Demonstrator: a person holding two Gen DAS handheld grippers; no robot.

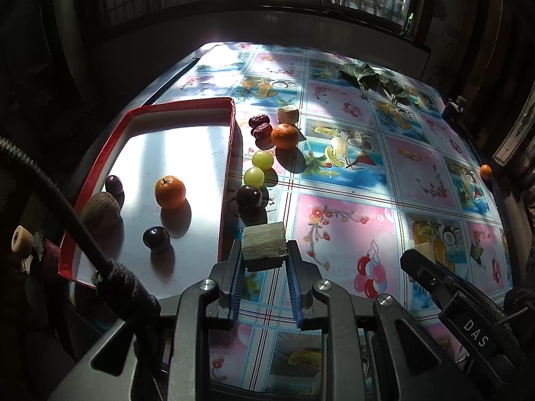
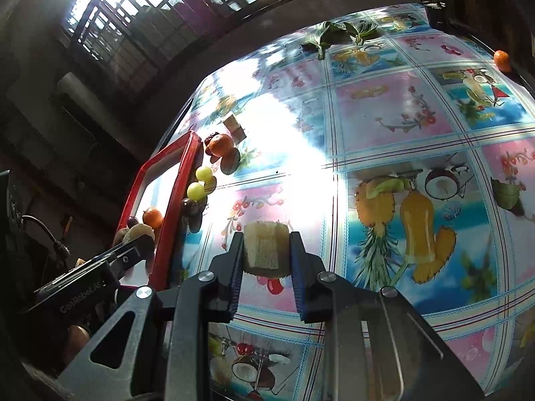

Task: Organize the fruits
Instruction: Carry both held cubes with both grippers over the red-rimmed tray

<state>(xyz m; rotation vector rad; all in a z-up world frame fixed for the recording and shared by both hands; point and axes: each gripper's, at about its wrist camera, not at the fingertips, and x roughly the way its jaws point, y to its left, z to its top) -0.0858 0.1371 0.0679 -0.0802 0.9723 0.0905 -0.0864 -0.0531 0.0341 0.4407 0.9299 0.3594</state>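
Left gripper (image 1: 264, 257) pinching a pale chunk (image 1: 264, 245) between jaws, just right of the red tray (image 1: 230, 153). Right gripper (image 2: 265, 255) likewise clamped on another chunk (image 2: 265, 245), farther right of tray. Visible only from left: dark cherry (image 1: 156, 239) and orange (image 1: 170, 191) inside tray.

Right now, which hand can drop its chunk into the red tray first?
Left, probably. The left gripper holds its pale chunk right beside the red tray wall. The right gripper grips the other chunk farther out over the tablecloth, with the left gripper between it and the tray.
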